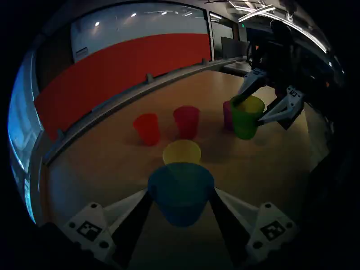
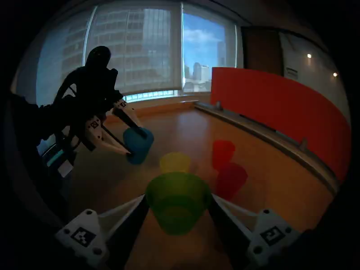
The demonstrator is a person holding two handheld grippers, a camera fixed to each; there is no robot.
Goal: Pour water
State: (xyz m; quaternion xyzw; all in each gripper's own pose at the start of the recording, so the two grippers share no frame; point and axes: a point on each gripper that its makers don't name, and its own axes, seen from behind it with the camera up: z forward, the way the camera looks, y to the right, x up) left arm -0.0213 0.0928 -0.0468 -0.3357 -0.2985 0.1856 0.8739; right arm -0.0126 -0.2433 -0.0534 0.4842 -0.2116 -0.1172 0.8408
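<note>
My left gripper (image 1: pixel 181 200) is shut on a blue cup (image 1: pixel 181 191), held upright close in front of the camera. Just beyond it a yellow cup (image 1: pixel 181 152) stands on the wooden table (image 1: pixel 103 171). Farther off, my right gripper (image 1: pixel 254 107) is shut on a green cup (image 1: pixel 246 118). In the right gripper view that green cup (image 2: pixel 177 207) sits between the right gripper's (image 2: pixel 178 215) fingers, with the yellow cup (image 2: pixel 175 162) behind it. At the left, the left gripper (image 2: pixel 135 143) holds the blue cup (image 2: pixel 138 145). Whether either cup holds water is too dark to tell.
An orange-red cup (image 1: pixel 147 128), a crimson cup (image 1: pixel 186 121) and a magenta cup (image 1: pixel 227 115) stand past the yellow one. A rail (image 1: pixel 135 92) and a red panel (image 1: pixel 121 67) run along the table's far side. A person (image 2: pixel 85 96) stands in silhouette before the windows (image 2: pixel 148 49).
</note>
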